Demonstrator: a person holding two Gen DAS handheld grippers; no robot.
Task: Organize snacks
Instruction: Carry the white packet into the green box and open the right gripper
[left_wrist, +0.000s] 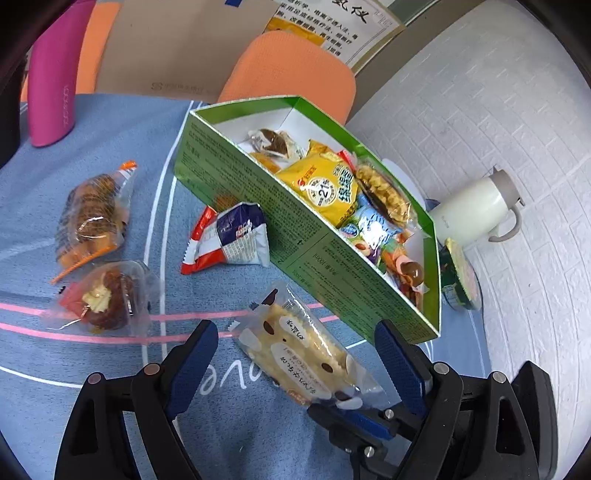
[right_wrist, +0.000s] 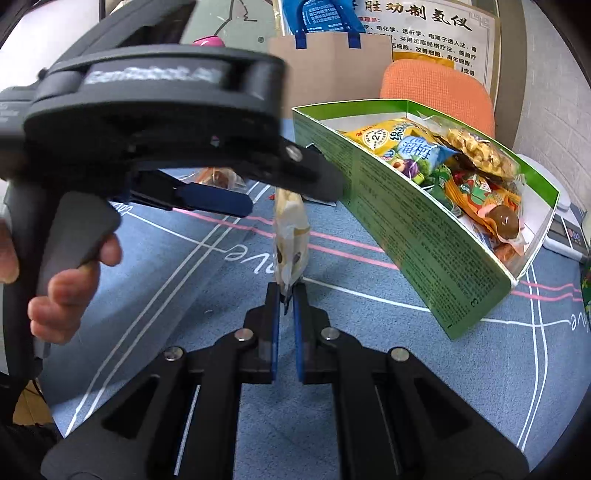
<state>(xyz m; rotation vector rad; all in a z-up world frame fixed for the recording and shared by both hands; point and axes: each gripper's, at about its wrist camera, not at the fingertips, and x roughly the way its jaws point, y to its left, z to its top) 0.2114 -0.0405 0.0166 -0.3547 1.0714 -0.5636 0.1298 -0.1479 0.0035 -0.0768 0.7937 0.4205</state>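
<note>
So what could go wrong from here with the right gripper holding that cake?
1. The right gripper pinches only the wrapper's end seal of the cake, so the pack may slip out or tear.
2. The open left gripper straddles the cake; the two grippers could collide.
3. The box is already crowded with snacks at its near end; dropping the cake there may leave it perched on top.

Both wrist cameras look down at close range along their fingers, sharing the green box (left_wrist: 258, 206) (right_wrist: 424, 229) and blue mat (left_wrist: 155, 177) (right_wrist: 369, 369).
</note>
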